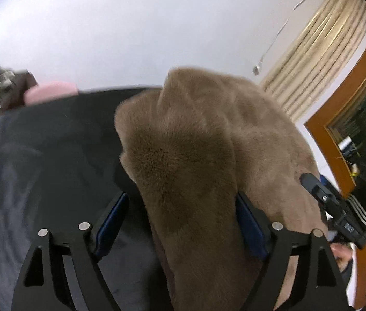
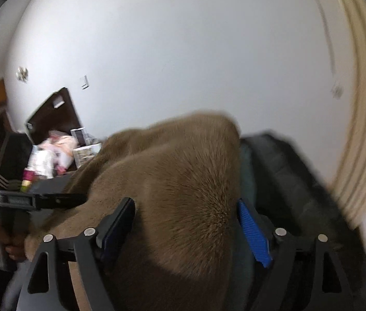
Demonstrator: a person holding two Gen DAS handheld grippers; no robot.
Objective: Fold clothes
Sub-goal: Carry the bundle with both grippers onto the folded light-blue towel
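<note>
Plush brown garment, thick-piled and furry, lies bunched between the blue-padded fingers of both your tools and is raised above the dark bedspread. Nearest you, the left gripper stands wide, with the fabric filling most of the gap between its pads; whether the pads actually pinch it cannot be told. The right gripper is likewise spread, a rounded hump of the same garment swelling up between its fingers, and again a firm hold cannot be confirmed. Judge the cloth soft, limp and bulky: it will sag and slump wherever unsupported, and the deep pile may slide on the pads, so take it at an edge or seam where the layers are thinnest rather than across the fat roll. Beyond it the bedspread extends flat and matte. Farther left sits a cluttered bedside heap of pale items; at far right hang ribbed cream curtains against a plain white wall.
</note>
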